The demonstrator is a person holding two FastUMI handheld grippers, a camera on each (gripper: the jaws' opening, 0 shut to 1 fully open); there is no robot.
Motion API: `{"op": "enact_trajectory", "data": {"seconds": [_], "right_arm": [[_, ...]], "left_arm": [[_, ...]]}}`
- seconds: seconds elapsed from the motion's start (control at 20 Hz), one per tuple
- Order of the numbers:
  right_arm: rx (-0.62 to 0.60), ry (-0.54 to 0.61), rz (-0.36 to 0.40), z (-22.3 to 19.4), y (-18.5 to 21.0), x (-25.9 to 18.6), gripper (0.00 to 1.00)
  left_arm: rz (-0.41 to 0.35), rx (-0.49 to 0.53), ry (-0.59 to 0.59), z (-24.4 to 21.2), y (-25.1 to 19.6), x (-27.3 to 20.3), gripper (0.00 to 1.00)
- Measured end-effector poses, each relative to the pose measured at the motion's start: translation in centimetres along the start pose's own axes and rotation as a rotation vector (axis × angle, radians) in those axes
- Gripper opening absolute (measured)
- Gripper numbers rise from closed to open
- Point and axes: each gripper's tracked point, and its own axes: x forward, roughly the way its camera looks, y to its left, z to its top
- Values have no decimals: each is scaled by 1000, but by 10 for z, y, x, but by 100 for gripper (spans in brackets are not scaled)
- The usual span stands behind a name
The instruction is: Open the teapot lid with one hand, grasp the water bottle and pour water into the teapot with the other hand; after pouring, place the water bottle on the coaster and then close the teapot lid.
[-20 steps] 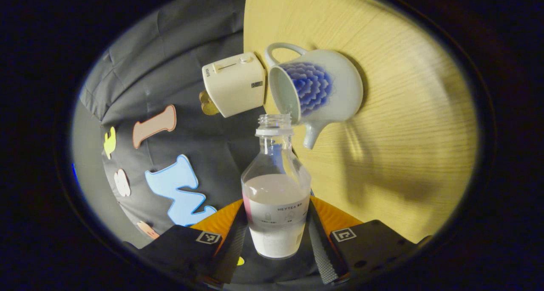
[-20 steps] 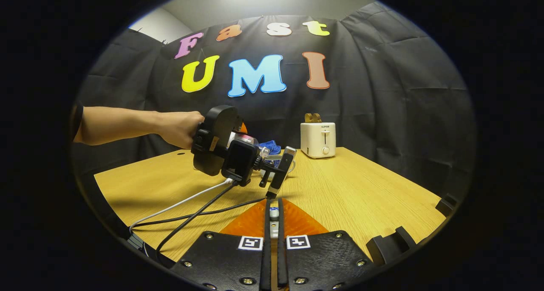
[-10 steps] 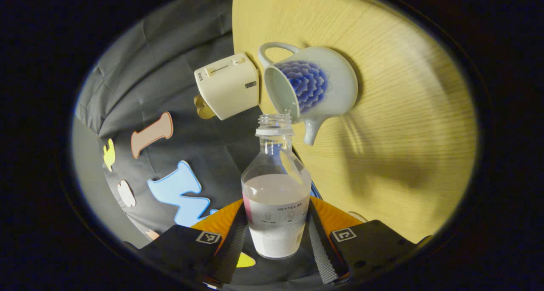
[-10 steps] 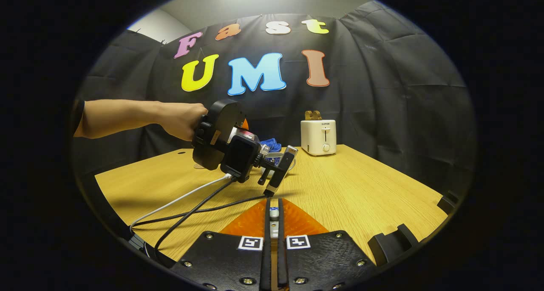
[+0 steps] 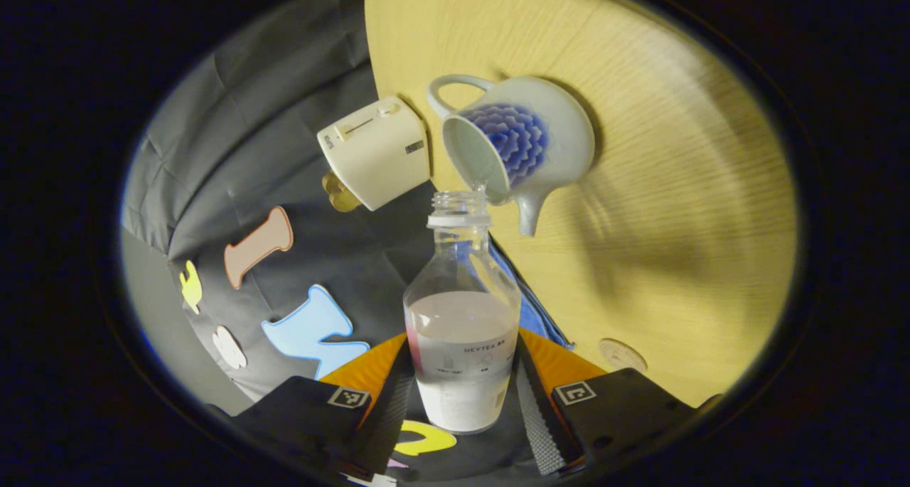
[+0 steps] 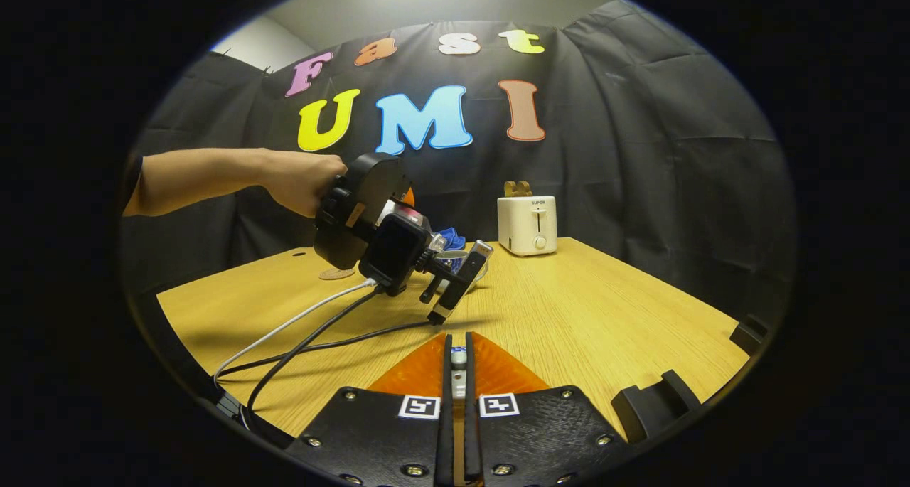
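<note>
water bottle (image 5: 462,345) — "HEYTEA", toaster (image 6: 527,225) — "SUPOR"

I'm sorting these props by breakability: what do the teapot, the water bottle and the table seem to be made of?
Teapot: likely glazed ceramic, glossy white with a painted blue pattern.
Water bottle: clear plastic by the look, see-through, with a threaded neck and a label.
Table: wood or wood-look laminate, matte, with visible grain lines.

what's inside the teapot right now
The teapot is open with no lid on. Its pale inner wall shows, and the bottle mouth sits at its rim. Any water inside can't be made out.
</note>
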Motion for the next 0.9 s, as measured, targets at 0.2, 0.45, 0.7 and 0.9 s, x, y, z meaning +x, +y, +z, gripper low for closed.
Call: {"op": "enact_trajectory", "data": {"seconds": [0.2,0.45,0.7,0.9], "right_arm": [[3,5,-2,-1,-2,0,6],[-10,20,9,-5,1,0,6],[-15,6,9,0,1,-1,6],[-10,15,7,-4,1,-2,6]], "left_arm": [[4,46,-7,1,5,-2,87],[23,100,-19,3,11,-2,87],[23,119,-13,3,12,-3,87],[32,137,-24,5,14,-3,86]]}}
